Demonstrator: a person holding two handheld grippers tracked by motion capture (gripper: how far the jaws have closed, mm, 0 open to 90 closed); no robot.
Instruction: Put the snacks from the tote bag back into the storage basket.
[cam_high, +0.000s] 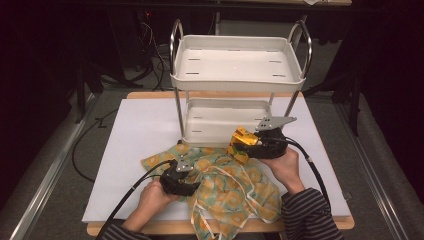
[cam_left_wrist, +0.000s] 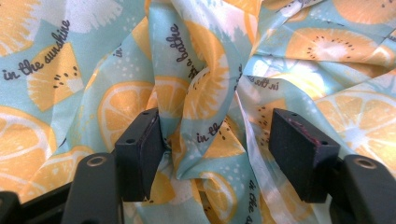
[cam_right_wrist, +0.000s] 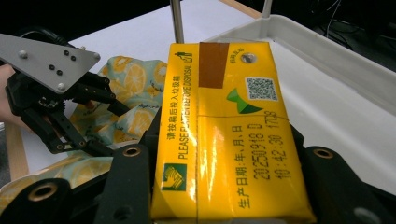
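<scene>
From above: we hold the right tool (cam_high: 243, 145) clamped on a yellow carton (cam_high: 243, 139), just before the lower tray of the white cart (cam_high: 220, 131); our left tool (cam_high: 186, 181) lies on the citrus-print cloth (cam_high: 225, 192) spread over the table (cam_high: 145, 130).
Left tool view: our left tool (cam_left_wrist: 217, 149) stands wide open, a bunched fold of cloth (cam_left_wrist: 205, 93) rising between its pads, unpinched.
Right tool view: our right tool (cam_right_wrist: 224, 154) grips the carton (cam_right_wrist: 229, 135) by its sides; the cart tray (cam_right_wrist: 336, 93) lies just beyond, and the left tool (cam_right_wrist: 100, 121) rests on cloth (cam_right_wrist: 130, 84) off to one side.
</scene>
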